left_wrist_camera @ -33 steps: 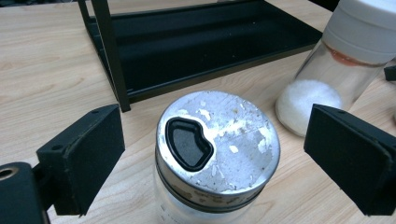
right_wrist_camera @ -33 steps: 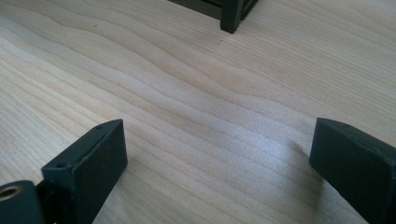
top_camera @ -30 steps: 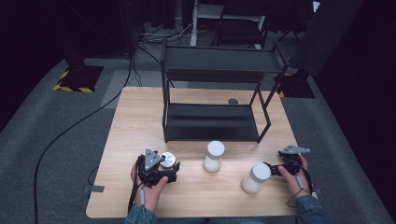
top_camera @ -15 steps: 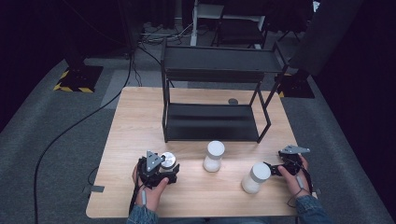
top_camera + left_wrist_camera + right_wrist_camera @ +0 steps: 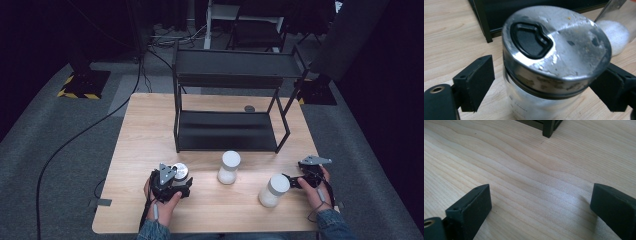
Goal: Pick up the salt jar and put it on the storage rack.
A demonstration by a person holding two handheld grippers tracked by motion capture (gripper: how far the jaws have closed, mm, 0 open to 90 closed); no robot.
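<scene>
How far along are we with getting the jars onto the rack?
Nothing looks done: the rack has both shelves bare. In hand: the left gripper straddles the metal-lidded jar, its jaws just closing; the left pad has not touched it, so no grip yet. The right gripper is open over bare table. Left: all three jars, including the two white-lidded ones.

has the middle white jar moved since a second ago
No. The middle white jar stands at the same spot in front of the black shelf rack, between the other two jars, as in both earlier high views.
</scene>
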